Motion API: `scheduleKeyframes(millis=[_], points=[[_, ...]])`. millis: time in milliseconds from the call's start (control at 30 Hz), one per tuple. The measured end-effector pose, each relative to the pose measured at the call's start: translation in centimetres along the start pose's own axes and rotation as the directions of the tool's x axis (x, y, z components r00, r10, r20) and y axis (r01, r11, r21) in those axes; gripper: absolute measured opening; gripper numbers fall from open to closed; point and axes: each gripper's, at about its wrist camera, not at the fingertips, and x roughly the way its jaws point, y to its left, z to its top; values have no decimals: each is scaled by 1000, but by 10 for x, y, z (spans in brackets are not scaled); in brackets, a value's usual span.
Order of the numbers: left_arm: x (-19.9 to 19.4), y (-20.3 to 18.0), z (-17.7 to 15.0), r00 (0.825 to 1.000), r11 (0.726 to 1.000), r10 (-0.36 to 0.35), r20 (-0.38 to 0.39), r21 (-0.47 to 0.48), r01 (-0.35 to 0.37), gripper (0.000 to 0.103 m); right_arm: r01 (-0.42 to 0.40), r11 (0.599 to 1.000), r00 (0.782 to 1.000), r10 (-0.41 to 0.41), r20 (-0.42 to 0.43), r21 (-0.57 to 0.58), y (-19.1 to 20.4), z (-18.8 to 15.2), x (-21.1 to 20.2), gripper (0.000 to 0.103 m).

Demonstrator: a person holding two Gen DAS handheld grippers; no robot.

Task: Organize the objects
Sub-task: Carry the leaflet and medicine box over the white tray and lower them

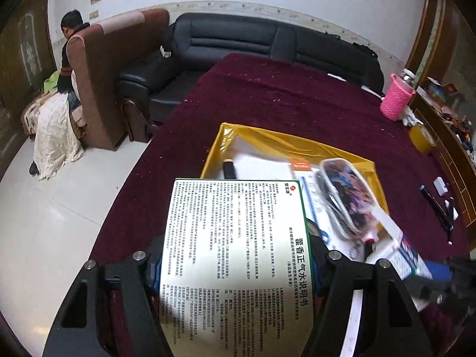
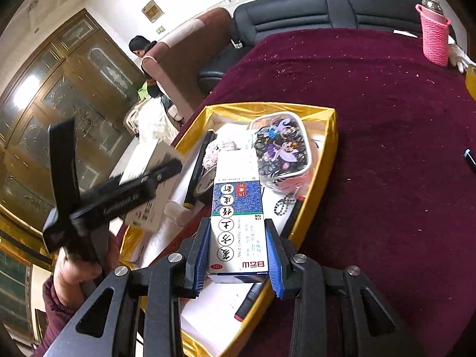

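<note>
Maroon cloth (image 1: 297, 101), flecked with pale crumbs, covers the table in both views. Beyond its far edge, at twelve o'clock in the left wrist view, stands a black leather sofa (image 1: 238, 41) against a white wall, with a brown armchair (image 1: 113, 74) at ten o'clock and a person (image 1: 70, 47) sitting behind it. Pale floor tiles (image 1: 59, 208) fill the eight o'clock side. In the right wrist view a brass-toned glazed cabinet (image 2: 59, 104) takes up nine o'clock.

On the cloth lies a gold-lined box (image 2: 324, 154), holding a cartoon-printed pouch (image 2: 281, 148), a black marker (image 2: 199, 166) and papers. A pink knitted holder (image 1: 397, 96) stands near the table's far edge at two o'clock in the left view, a roll of yellow tape (image 1: 422, 138) just beside it.

The left gripper (image 1: 238, 255) grips a green-edged medicine box (image 1: 235, 253), printed side up, hovering at the near edge of the gold-lined box. The right gripper (image 2: 238, 255) is clamped on a blue-and-white medicine box (image 2: 238, 226), its blue pads (image 2: 200, 255) pressed to both sides, over the near half of the gold-lined box.
</note>
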Motion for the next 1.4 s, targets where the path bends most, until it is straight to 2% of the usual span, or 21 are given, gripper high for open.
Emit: scheduleKeyframes(millis=[100, 233, 467, 800, 1067, 1167, 1333, 1367, 1400], points=[[15, 5, 9, 1000, 1000, 0, -26, 0, 0, 69, 18, 1000, 1000, -18, -11, -5, 5, 3, 11, 38], [19, 3, 14, 1000, 1000, 7, -19, 19, -7, 69, 37, 999, 999, -37, -3, -13, 11, 14, 19, 38], [19, 2, 9, 1000, 998, 19, 8, 60, -19, 70, 107, 993, 994, -106, 17, -53, 28, 54, 45, 38], [26, 2, 11, 1000, 999, -12, 8, 43, 11, 72, 177, 981, 984, -178, -16, -75, 31, 96, 102, 38], [20, -2, 2, 1000, 999, 12, 6, 52, -12, 73, 169, 980, 983, -175, -56, -102, 35, 96, 121, 38], [22, -2, -1, 1000, 999, 23, -20, 41, -22, 75, 160, 981, 983, -169, -75, -105, 36, 93, 125, 38], [16, 9, 1, 999, 999, -30, -21, -32, 30, 78, 117, 986, 986, -130, -101, -122, 40, 91, 126, 39], [13, 10, 2, 1000, 999, -26, -12, -31, 26, 79, 124, 984, 986, -136, -99, -125, 41, 90, 124, 41], [9, 10, 2, 1000, 999, -21, -5, -31, 20, 80, 143, 982, 984, -154, -88, -124, 40, 89, 122, 52]])
